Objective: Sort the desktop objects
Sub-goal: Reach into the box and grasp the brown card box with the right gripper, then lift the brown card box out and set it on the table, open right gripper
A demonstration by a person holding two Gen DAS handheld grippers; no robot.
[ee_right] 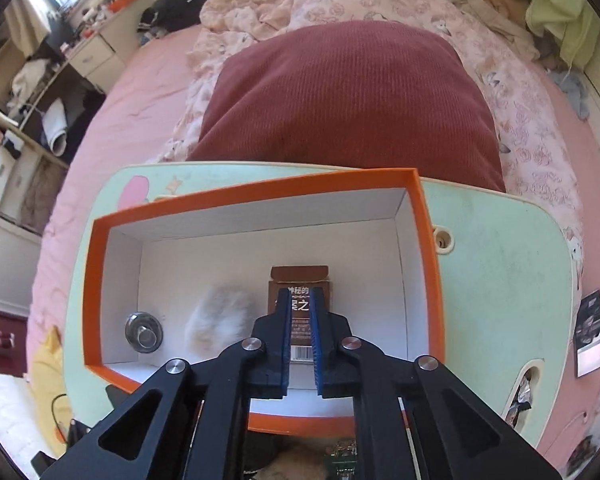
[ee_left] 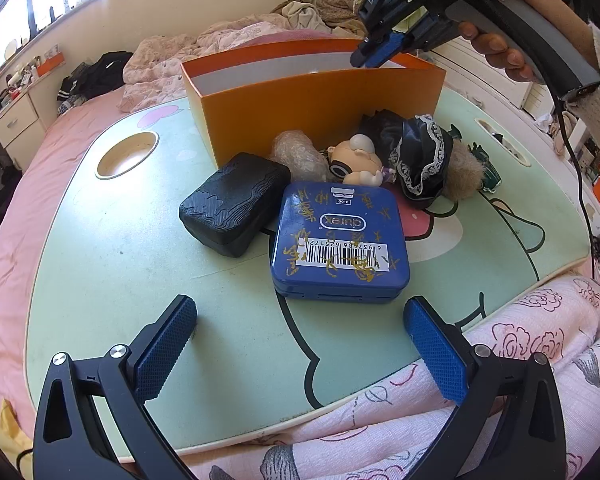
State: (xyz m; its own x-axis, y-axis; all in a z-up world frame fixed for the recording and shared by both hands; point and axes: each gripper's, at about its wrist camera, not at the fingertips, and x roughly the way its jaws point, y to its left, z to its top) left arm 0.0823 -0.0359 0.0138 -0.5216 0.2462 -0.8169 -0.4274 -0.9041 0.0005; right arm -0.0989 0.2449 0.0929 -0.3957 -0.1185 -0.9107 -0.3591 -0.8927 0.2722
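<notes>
While the pale green lap desk sits on the pink bed, an orange box with white inside walls stands toward its far edge, and the loose things lie in a cluster just in front of the box's near wall. Biggest among them is a blue tin nearest the desk's near edge, touching a black textured case on its left. Behind these, against the box, lie a black lace-trimmed cloth, a tan fur ball, a wad of bubble wrap and a small doll figure. Inside the box rest a brown carton, a white fluffy ball and a small round metal piece near its left wall. The left gripper hangs over the near edge, its blue pads spread wide with nothing between them. The right gripper, held in a hand, hovers above the box, its pads drawn nearly together and gripping nothing.
</notes>
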